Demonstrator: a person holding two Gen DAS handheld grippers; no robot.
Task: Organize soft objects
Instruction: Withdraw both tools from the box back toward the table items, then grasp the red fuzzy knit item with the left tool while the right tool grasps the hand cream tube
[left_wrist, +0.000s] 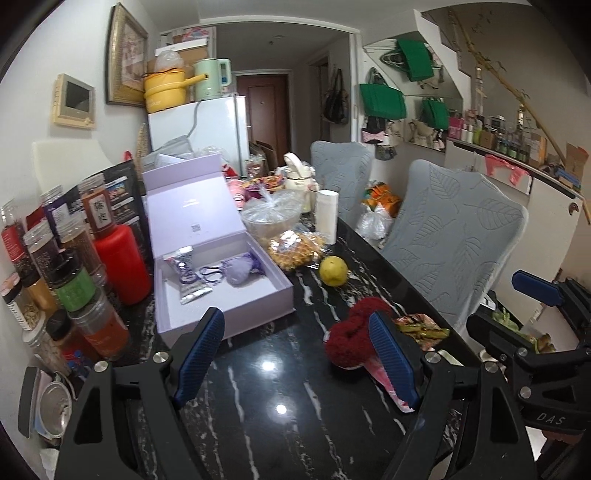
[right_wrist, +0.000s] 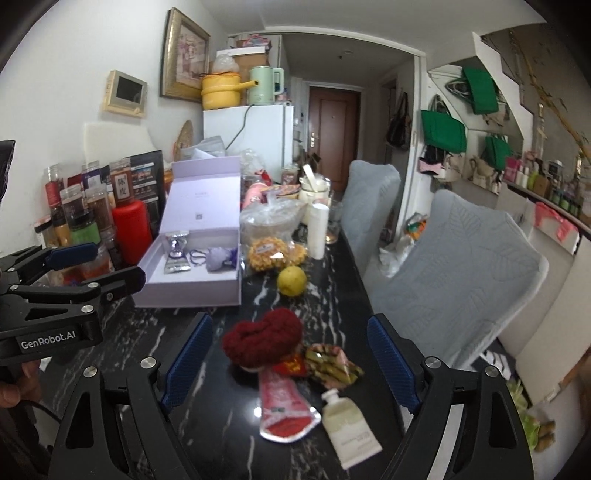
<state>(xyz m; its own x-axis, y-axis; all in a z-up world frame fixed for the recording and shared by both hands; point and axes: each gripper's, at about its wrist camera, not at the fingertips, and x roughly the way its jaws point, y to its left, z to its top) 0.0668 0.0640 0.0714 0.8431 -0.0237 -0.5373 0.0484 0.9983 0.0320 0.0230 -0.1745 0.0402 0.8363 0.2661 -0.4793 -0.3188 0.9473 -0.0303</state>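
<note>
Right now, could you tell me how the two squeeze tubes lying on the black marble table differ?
The red-and-pink squeeze tube is crumpled and flattened, while the cream-white squeeze tube looks smooth and fuller. The red-and-pink squeeze tube's top end is tucked under the dark red knitted piece; the cream-white squeeze tube lies fully exposed, its white cap showing. Both lie flat, side by side, near the table's front edge.

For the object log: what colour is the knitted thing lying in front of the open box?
Dark red knitted thing, clearest in the right wrist view.

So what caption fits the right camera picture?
Open right gripper over a red knit, tubes nearby, lilac box behind.
</note>
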